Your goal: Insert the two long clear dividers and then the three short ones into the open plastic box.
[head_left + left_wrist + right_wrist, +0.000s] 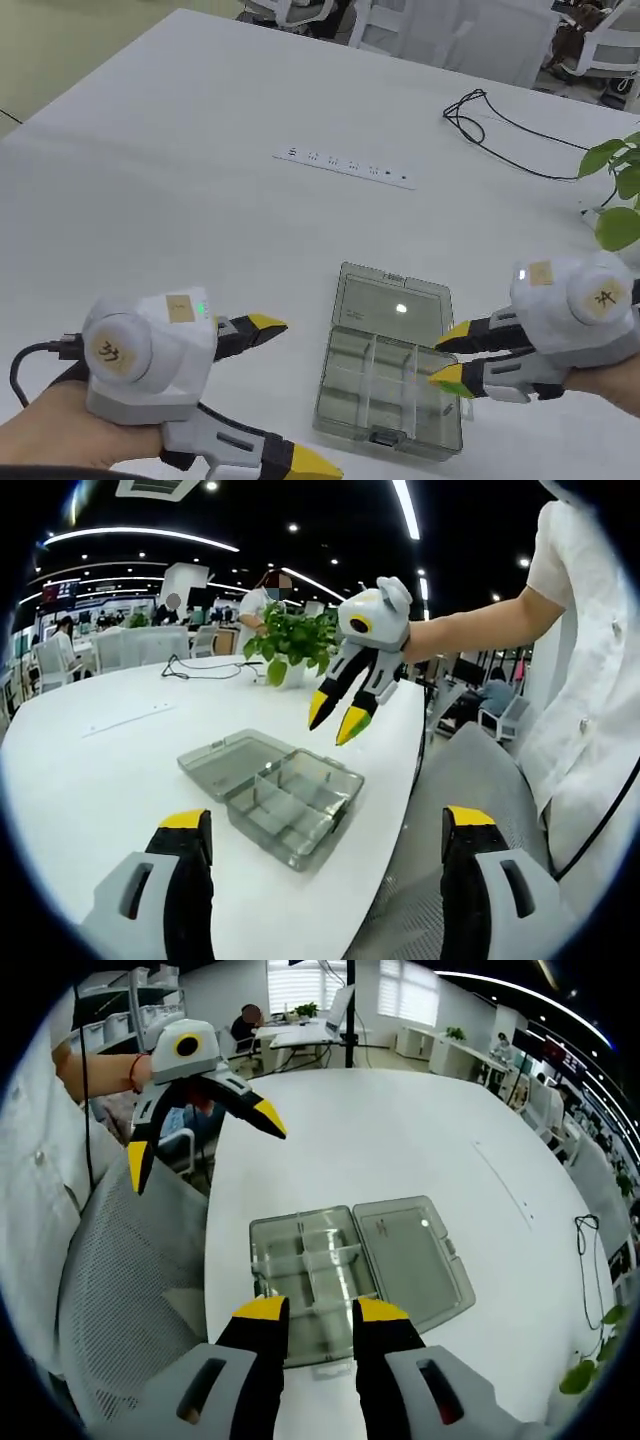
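Observation:
The clear plastic box (392,385) lies open on the white table, its lid (394,304) folded flat away from me. Clear dividers (378,362) stand inside the tray and split it into several compartments. My right gripper (450,355) hovers at the tray's right edge, jaws slightly apart, nothing between them. My left gripper (290,392) is off to the box's left, open wide and empty. In the left gripper view the box (290,802) lies ahead between my own jaws (326,820), with the right gripper (336,716) above it. The right gripper view looks down on the tray (305,1265) and the left gripper (203,1142).
A white power strip (345,166) lies mid-table, with a black cable (490,125) beyond it. A green plant (618,190) stands at the right edge. Office chairs line the far side. A grey mesh chair (130,1290) stands by the near table edge.

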Available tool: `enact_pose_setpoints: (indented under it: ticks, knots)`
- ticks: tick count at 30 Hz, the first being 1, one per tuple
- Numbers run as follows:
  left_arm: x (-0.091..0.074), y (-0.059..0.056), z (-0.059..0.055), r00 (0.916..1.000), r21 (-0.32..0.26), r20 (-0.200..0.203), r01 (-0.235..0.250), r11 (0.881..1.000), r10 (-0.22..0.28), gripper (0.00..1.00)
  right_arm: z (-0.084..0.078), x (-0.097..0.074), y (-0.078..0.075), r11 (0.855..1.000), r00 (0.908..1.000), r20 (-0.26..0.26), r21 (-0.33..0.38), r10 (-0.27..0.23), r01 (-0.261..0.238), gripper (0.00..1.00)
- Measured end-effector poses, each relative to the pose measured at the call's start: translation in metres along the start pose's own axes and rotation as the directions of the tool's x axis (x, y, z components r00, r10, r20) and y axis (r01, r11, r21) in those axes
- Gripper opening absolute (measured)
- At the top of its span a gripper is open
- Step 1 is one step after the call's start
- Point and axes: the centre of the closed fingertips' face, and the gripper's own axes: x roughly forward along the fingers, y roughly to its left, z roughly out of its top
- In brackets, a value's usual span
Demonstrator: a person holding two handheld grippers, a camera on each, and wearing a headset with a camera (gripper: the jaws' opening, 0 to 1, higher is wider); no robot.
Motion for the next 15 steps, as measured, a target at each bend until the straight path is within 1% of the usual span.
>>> enact_pose_setpoints:
  ticks: [4, 6, 11, 12, 15]
  knots:
    - [0.000, 0.000, -0.001, 1.0000, 0.003, -0.007, 0.003, 1.000, -0.003, 0.99, -0.008, -0.013, -0.001, 1.000, 0.9999, -0.001, 0.014, -0.012, 0.012, 0.31]
    - [-0.001, 0.000, -0.001, 1.0000, 0.007, -0.009, 0.001, 1.000, -0.001, 1.00, -0.015, -0.020, -0.001, 1.000, 0.9999, -0.007, 0.020, -0.015, 0.015, 0.32]
    - [-0.001, 0.003, -0.003, 0.9999, 0.005, -0.016, -0.004, 1.000, 0.004, 1.00, -0.038, -0.032, -0.002, 0.999, 0.9989, -0.041, 0.031, -0.021, 0.022, 0.37]
    - [-0.001, 0.003, -0.003, 0.9999, 0.006, -0.016, -0.004, 1.000, 0.004, 1.00, -0.040, -0.033, -0.003, 0.999, 0.9988, -0.044, 0.032, -0.021, 0.023, 0.38]
    - [-0.001, 0.003, -0.003, 0.9999, 0.007, -0.017, -0.001, 1.000, 0.002, 1.00, -0.057, -0.038, -0.006, 0.999, 0.9973, -0.069, 0.039, -0.025, 0.027, 0.41]
